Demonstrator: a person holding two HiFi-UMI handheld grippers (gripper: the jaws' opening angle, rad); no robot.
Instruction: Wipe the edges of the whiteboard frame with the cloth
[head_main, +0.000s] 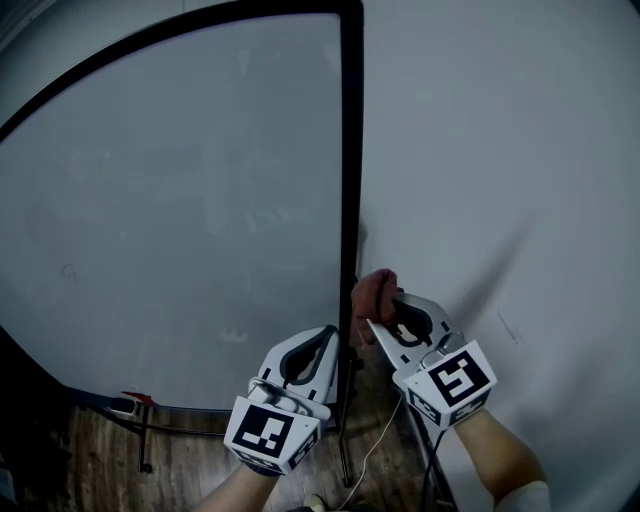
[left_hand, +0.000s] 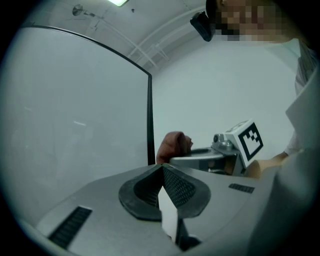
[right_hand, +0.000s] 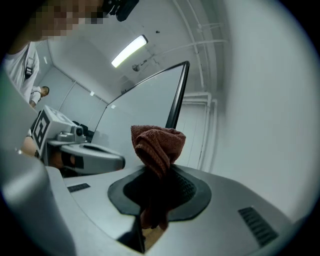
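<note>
The whiteboard (head_main: 180, 220) has a thin black frame; its right edge (head_main: 350, 180) runs straight down the middle of the head view. My right gripper (head_main: 383, 305) is shut on a bunched brown cloth (head_main: 375, 292), which sits right against that edge, low on the board. The same cloth (right_hand: 157, 145) sticks out past the jaws beside the frame edge (right_hand: 177, 100) in the right gripper view. My left gripper (head_main: 322, 340) is shut and holds nothing, just left of the frame and below the cloth (left_hand: 174, 145).
A plain white wall (head_main: 500, 150) lies right of the board. Below are the board's stand legs (head_main: 345, 440), a wood floor (head_main: 190, 460) and a white cable (head_main: 378, 445). A red-tipped object (head_main: 135, 400) rests by the board's lower edge.
</note>
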